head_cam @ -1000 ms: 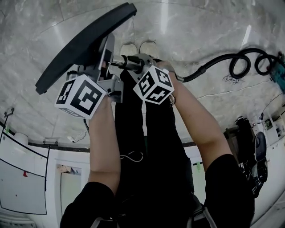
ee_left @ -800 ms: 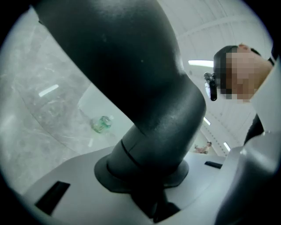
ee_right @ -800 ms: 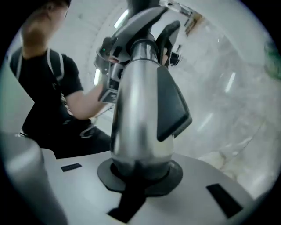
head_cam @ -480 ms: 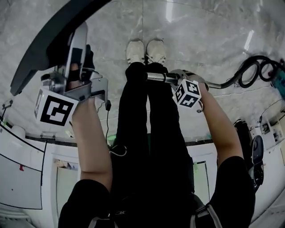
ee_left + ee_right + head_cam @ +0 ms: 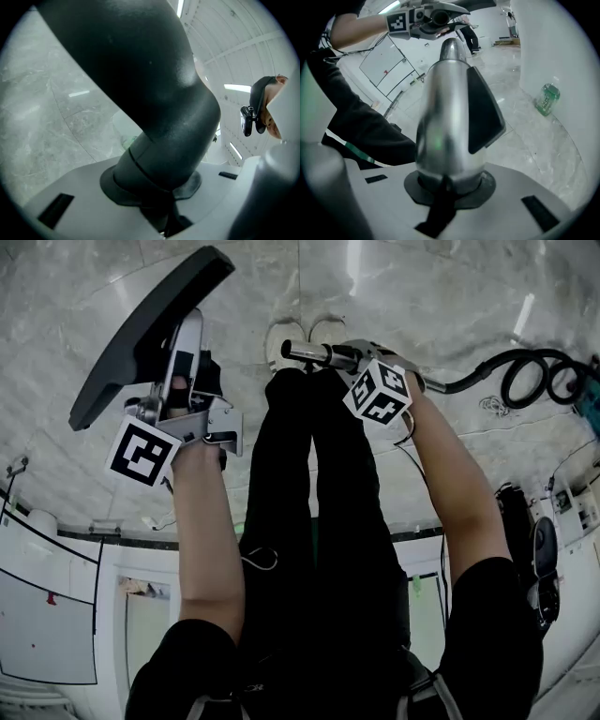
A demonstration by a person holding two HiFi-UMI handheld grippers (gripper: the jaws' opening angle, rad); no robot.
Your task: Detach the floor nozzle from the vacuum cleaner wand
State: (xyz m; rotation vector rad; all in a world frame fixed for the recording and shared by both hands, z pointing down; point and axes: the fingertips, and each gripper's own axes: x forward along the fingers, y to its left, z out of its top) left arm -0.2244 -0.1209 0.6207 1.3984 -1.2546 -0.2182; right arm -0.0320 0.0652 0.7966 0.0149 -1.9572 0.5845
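The black floor nozzle (image 5: 141, 334) is up in the air at the upper left of the head view. My left gripper (image 5: 180, 371) is shut on its dark round neck (image 5: 159, 117), which fills the left gripper view. The silver wand (image 5: 309, 352) lies across the person's legs, its open end pointing left and apart from the nozzle. My right gripper (image 5: 345, 356) is shut on the wand (image 5: 450, 126). In the right gripper view the wand's tip points at the nozzle's neck opening (image 5: 439, 18), with a gap between them.
A black hose (image 5: 511, 371) runs from the wand and coils on the marble floor at the right. The person's legs and white shoes (image 5: 302, 338) stand below the grippers. A green bottle (image 5: 547, 98) stands on the floor. White panels (image 5: 56, 615) lie at the lower left.
A second ago the nozzle's neck and the wand's end met between the two grippers. Now they are apart: the left gripper has carried the nozzle off to the left, the right the wand rightward.
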